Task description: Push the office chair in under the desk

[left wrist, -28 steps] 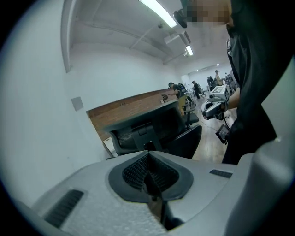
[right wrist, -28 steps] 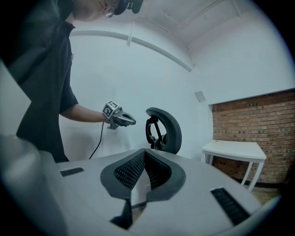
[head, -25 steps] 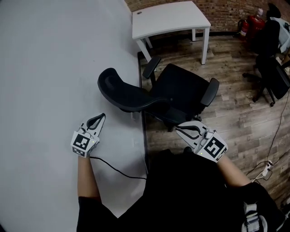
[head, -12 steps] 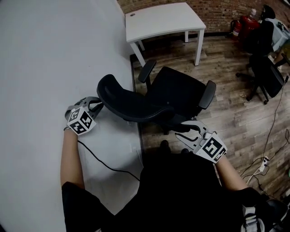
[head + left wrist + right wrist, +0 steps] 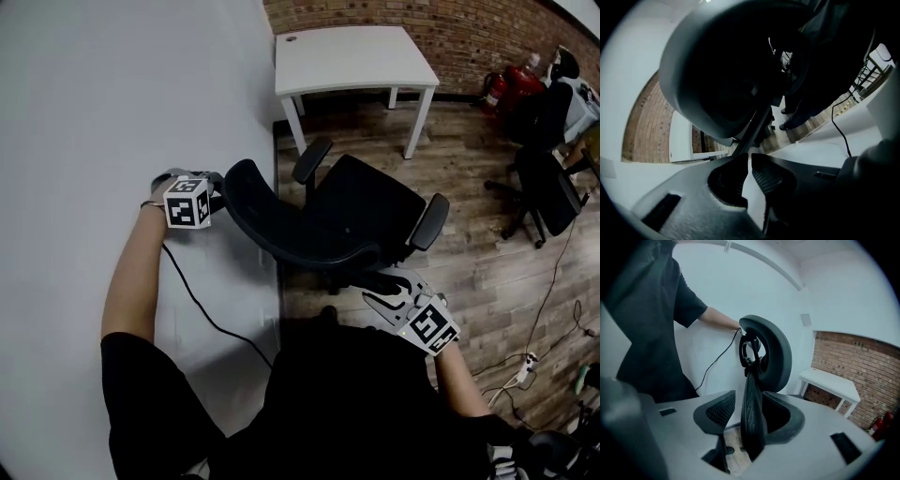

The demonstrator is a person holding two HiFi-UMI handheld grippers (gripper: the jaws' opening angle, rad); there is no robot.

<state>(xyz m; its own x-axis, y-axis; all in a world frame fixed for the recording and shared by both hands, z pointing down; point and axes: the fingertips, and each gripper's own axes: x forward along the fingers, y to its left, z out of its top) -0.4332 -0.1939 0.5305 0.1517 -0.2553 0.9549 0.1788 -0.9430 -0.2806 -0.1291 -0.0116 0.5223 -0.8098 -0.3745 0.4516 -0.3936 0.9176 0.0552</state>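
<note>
While its jaws have just been opening, the right tool (image 5: 375, 287) stands spread around the backrest's thin edge (image 5: 752, 413) without pinching it. Farther out, the left tool (image 5: 748, 158), jaws together and empty, points down just beside the headrest (image 5: 246, 192) over the white surface (image 5: 84, 112). The office chair (image 5: 370, 202) sits beside that surface's edge, seat out over the wooden floor (image 5: 487, 272).

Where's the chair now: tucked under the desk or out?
Out. Head view shows the office chair's whole seat and both armrests over the wood floor beside the desk; only its upper back crosses the desk edge.
</note>
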